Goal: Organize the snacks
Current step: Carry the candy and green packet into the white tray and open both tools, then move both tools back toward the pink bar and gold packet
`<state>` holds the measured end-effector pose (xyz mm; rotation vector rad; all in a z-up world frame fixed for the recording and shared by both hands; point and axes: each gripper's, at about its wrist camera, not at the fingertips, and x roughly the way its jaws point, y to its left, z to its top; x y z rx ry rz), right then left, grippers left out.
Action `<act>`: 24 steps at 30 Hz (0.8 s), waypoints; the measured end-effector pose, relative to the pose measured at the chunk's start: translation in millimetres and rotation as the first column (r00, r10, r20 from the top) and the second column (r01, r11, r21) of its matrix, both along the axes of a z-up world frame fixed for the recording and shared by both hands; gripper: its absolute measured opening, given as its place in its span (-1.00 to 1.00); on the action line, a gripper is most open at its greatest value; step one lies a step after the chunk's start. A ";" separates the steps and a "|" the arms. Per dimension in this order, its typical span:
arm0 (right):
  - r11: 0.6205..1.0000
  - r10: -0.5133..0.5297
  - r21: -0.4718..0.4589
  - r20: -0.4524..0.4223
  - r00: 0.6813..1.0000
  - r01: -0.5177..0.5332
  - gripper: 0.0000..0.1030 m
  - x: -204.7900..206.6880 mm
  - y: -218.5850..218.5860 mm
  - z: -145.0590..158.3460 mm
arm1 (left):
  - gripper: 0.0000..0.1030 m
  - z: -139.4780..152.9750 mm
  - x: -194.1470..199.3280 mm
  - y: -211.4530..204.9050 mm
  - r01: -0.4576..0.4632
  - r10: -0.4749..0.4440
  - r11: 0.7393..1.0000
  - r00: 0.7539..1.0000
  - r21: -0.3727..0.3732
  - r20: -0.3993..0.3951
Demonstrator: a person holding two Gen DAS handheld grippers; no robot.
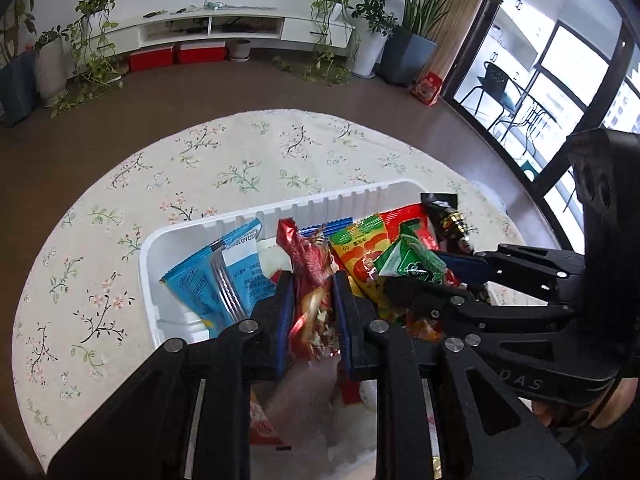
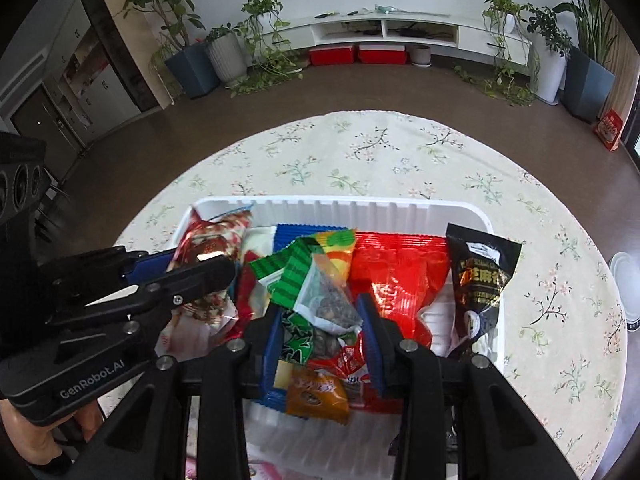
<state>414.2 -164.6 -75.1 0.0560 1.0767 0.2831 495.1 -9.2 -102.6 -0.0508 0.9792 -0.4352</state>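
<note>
Left hand-held gripper [image 1: 312,300] clamped on red foil snack packet [image 1: 310,276], frame centre, over white tray [image 1: 192,232] | right hand-held gripper [image 2: 320,316] clamped on green seed pouch [image 2: 328,300] | both held above tray on table [image 1: 100,280], likely for dropping in.

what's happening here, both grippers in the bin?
A person is sorting snacks with a gripper in each hand. Both hang over the white bin on the floral table. The left gripper is shut on a red packet. The right gripper is shut on a green-and-clear seed packet. The bin already holds a blue packet, a red bag and a black packet, among others.
</note>
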 end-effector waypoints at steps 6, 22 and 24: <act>0.998 0.018 -0.066 0.022 1.000 -0.017 -0.24 0.8 8.4 -2.6 | -0.65 -10.7 -3.6 -2.2 -0.016 0.016 1.000 1.000 0.019 0.008; 0.991 0.022 -0.133 0.044 0.999 -0.016 -0.09 -5.0 11.8 6.9 | 0.00 3.5 -26.7 6.3 -0.037 0.037 0.999 0.998 0.006 0.057; 0.991 0.017 -0.131 0.044 0.999 -0.012 -0.08 -6.0 9.5 9.1 | 0.13 6.7 -30.6 5.7 -0.034 0.033 0.999 0.997 0.011 0.064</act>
